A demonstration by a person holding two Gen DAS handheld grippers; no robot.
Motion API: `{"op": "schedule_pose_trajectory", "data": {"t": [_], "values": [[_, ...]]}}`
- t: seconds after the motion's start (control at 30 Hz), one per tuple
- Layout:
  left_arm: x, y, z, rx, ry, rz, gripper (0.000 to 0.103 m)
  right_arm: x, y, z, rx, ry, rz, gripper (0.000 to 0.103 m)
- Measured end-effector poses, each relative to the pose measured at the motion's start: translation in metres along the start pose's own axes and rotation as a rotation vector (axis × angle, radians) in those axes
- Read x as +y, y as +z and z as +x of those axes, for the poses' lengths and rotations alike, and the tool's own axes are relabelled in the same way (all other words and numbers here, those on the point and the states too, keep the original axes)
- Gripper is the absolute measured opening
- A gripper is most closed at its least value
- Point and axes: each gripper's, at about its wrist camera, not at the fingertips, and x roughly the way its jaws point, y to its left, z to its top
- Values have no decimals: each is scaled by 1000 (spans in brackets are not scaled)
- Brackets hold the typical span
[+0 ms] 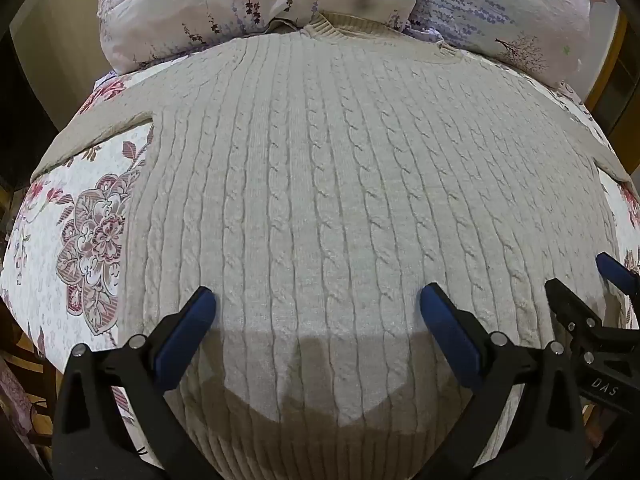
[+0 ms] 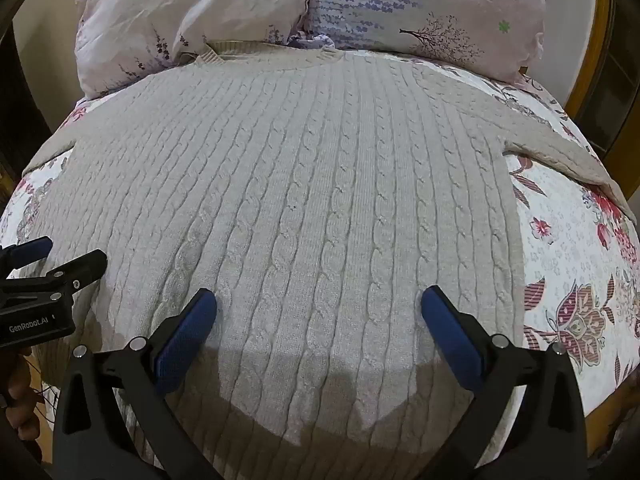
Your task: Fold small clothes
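Observation:
A cream cable-knit sweater (image 1: 320, 184) lies flat and spread out on a floral bedspread (image 1: 80, 216), collar away from me, sleeves out to both sides. It also fills the right wrist view (image 2: 304, 200). My left gripper (image 1: 318, 300) is open and empty, hovering over the sweater's lower left part. My right gripper (image 2: 318, 302) is open and empty over its lower right part. Each gripper shows in the other's view: the right one (image 1: 584, 280) at the right edge, the left one (image 2: 64, 256) at the left edge.
Two floral pillows (image 1: 248, 4) (image 2: 420, 4) lie at the head of the bed, touching the sweater's collar (image 2: 272, 54). The bedspread (image 2: 572, 264) shows on both sides. A wooden bed frame (image 2: 592, 60) stands at the far right.

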Motion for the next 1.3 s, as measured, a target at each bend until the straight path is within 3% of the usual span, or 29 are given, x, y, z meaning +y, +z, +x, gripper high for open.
{"op": "schedule_pose_trajectory", "data": {"t": [1.3], "values": [[-2,1,-2,-8,2,2,101,0,-1,-1,-2,-1,-1,102]]}}
